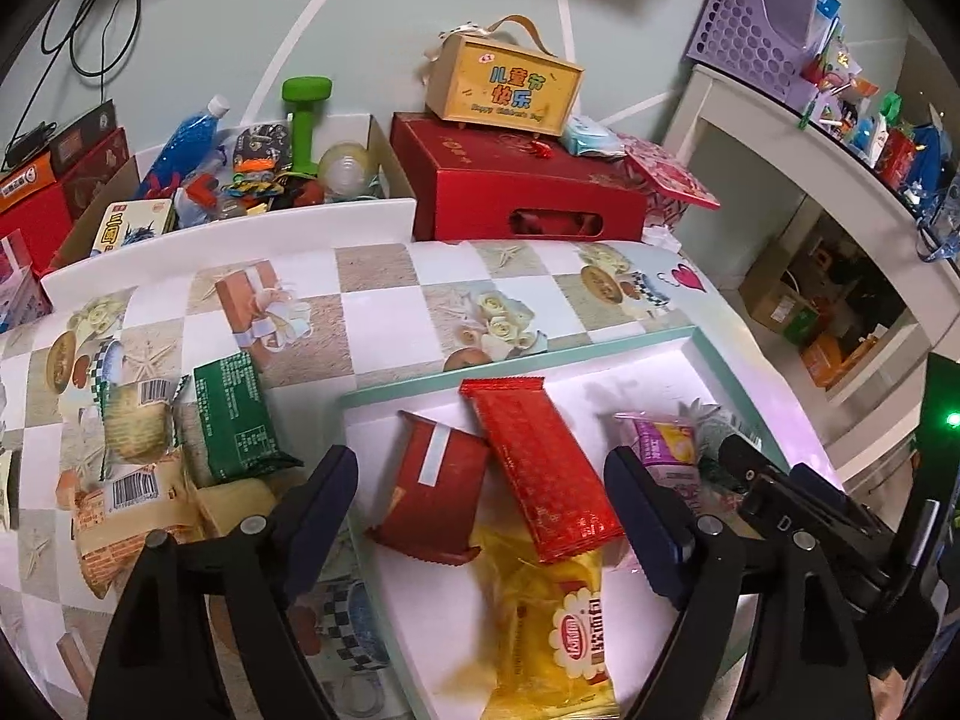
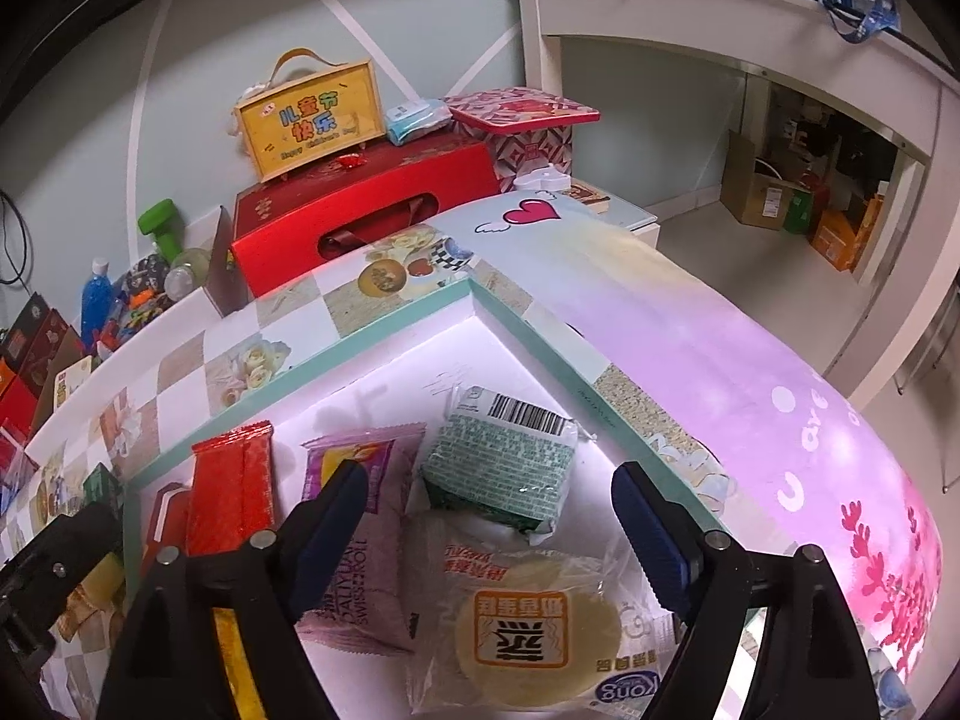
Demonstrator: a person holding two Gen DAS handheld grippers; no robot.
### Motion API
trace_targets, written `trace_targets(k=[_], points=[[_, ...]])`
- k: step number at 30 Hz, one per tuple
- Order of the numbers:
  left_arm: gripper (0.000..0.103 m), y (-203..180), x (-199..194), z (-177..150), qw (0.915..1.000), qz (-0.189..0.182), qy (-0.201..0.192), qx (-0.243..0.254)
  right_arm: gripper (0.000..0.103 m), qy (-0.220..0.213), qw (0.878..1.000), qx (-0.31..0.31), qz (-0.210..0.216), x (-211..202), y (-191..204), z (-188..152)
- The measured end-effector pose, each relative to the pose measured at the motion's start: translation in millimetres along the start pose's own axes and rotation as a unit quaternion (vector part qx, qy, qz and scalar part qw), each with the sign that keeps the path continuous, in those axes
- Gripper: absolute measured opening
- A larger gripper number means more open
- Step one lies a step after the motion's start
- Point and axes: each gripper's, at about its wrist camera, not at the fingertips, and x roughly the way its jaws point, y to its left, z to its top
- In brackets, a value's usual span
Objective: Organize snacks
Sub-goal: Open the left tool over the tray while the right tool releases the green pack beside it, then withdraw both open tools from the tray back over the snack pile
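A: Snacks sit partly in the white tray: red bar, yellow packet, purple packet, round cake. Green packet lies outside, on the bench.

B: Grippers?

A: Left hand-held gripper and right hand-held gripper both gape wide, holding nothing. Judged: between placements; next, reach left for the green packet.

B: Surroundings?

A: Patterned cloth; red box, shelf.
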Motion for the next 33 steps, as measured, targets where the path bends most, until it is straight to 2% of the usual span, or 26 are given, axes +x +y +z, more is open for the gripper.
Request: trace_targets(k=[1, 3, 4, 5, 10, 24, 31, 33], points=[[0.086, 0.6, 0.1, -0.3, 1.0, 0.003, -0.002, -0.001, 0.086, -0.001, 1.0, -0.001, 0.001, -0.9, 1.3, 0.2], [0.099, 2.0, -1.4, -1.1, 0.9998, 0.015, -0.013, -0.004, 0.087, -0.004, 1.0, -0.003, 0.003, -3.0, 2.9, 0.4], [0.102, 2.6, -2.6, -1.4, 0.9996, 0.022, -0.02, -0.004, 0.092, -0.004, 1.0, -0.003, 0.004, -3.3, 3.6, 0.5], [0.103, 3.5, -3.6, -1.8, 0.9992, 0.03, -0.027, -0.003, 0.103, -0.004, 1.0, -0.005, 0.004, -3.5, 4.8, 0.3], [0.103, 9.8, -1.3, -2.8, 0.9981, 0.053, -0.031, -0.006, 0.103, 0.001, 1.0, -0.01, 0.007, -2.0, 9.7, -1.6], [0.103, 18.3, -10.6, -4.7, 0.9978, 0.039, -0.053, -0.007, 0.103, -0.002, 1.0, -0.024, 0.012, -8.2, 22.4, -1.5], [0.103, 36.8, -26.9, -5.8, 0.9972, 0.03, -0.068, -0.009, 0.103, -0.023, 0.998, -0.036, 0.039, -24.5, 43.6, 1.1], [0.103, 45.5, -34.1, -7.8, 0.9966, 0.038, -0.073, -0.006, 0.103, -0.023, 0.997, -0.042, 0.055, -26.5, 53.0, 0.2]])
